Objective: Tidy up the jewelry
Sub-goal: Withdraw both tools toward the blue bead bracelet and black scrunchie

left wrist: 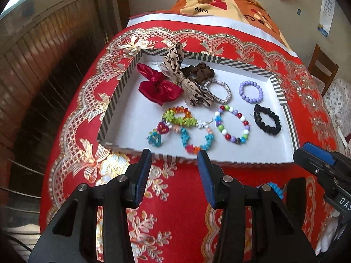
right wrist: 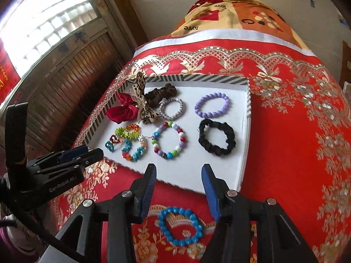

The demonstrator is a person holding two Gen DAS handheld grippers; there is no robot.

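A white tray with a striped rim lies on the red cloth. In it are a red bow, a leopard bow, a brown scrunchie, a silver bracelet, a purple bead bracelet, a black scrunchie, a multicolour bead bracelet and colourful charm bracelets. A blue bead bracelet lies on the cloth outside the tray, just under my open right gripper. My left gripper is open and empty at the tray's near edge.
The red and gold patterned cloth covers the table. A folded orange blanket lies beyond it. A wooden panelled wall runs along the left. A wooden chair stands at the right.
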